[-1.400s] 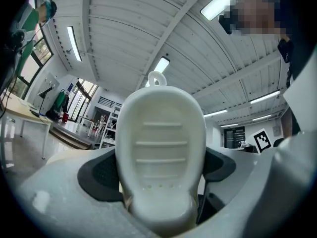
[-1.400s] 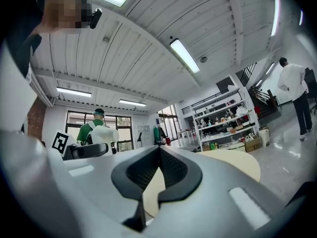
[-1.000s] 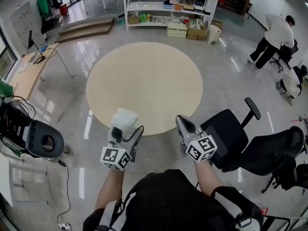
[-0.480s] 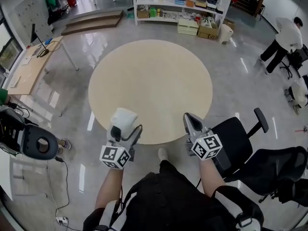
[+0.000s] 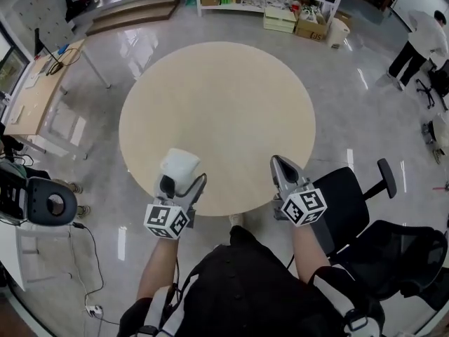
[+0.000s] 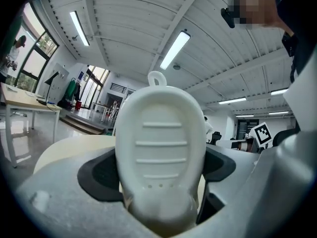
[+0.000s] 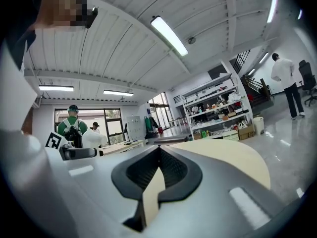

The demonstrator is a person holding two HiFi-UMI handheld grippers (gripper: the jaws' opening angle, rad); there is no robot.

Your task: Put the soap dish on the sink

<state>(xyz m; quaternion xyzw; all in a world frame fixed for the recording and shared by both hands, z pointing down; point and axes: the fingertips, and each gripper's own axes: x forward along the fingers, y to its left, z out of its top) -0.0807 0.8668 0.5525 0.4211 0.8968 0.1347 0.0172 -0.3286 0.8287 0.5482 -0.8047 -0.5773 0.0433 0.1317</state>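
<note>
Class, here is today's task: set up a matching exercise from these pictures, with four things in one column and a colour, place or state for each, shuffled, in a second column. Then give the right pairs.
Column one
1. soap dish
2. right gripper
3. round table
4. office chair

Column two
A. black, at the person's right
B. white, held in the left gripper
C. fingers together, nothing between them
D. beige, in front of the person

Pairs: 1-B, 2-C, 3-D, 4-A
</note>
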